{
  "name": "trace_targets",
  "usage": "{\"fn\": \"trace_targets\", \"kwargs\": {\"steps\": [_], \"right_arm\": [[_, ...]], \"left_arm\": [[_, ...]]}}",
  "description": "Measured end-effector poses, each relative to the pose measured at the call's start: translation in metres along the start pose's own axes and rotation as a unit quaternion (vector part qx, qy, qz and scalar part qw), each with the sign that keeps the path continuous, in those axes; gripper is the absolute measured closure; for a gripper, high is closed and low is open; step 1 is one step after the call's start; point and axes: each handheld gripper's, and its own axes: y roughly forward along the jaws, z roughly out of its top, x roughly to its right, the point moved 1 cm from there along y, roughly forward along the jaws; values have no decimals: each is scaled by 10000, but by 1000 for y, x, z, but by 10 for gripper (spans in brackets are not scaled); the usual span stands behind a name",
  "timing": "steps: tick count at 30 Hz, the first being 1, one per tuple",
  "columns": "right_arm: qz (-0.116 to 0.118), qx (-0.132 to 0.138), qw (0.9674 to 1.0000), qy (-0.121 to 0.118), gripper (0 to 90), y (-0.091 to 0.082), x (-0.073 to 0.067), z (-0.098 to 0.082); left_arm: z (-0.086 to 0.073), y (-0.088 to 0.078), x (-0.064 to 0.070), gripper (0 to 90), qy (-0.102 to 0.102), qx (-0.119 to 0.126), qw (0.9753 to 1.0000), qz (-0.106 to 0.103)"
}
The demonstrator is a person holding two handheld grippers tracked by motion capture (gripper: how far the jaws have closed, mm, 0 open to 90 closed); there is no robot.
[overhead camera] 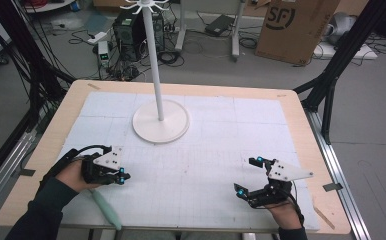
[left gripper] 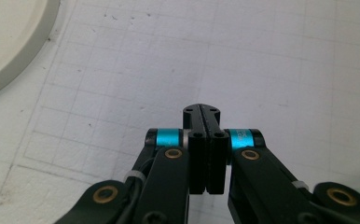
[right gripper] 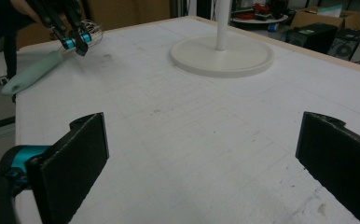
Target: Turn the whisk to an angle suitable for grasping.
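Bare mat lies between both sides; the stand blocks beyond.

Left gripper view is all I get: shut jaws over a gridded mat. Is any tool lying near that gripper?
Observer: Yes, a whisk with a mint-green handle lies beside the left gripper, near the table's front edge.
Operator: And the right gripper?
Observer: The right gripper hangs over bare mat, jaws wide apart.
Operator: Whose rim is at my top left?
Observer: The round base of a tall white stand.
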Motion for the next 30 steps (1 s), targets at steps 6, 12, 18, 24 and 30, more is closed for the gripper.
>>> {"fn": "trace_targets", "kwargs": {"steps": [6, 12, 18, 24, 30], "right_arm": [[-4, 2, 10000, -8, 13, 1, 0, 0], [14, -27, 10000, 0, 13, 1, -1, 0], [18, -16, 10000, 9, 13, 1, 0, 0], [16, -26, 10000, 19, 13, 0, 0, 0], [10, -19, 10000, 4, 13, -1, 0, 0]], "left_arm": [[-1, -7, 5, 753, 204, 34, 9997, -109], [1, -8, 8, 567, 252, 78, 9994, -224], [4, -8, 9, 339, 268, 46, 9991, -317], [7, -10, 12, 150, 334, 37, 9982, -488], [8, -11, 17, 144, 508, -229, 9964, -632]]}}
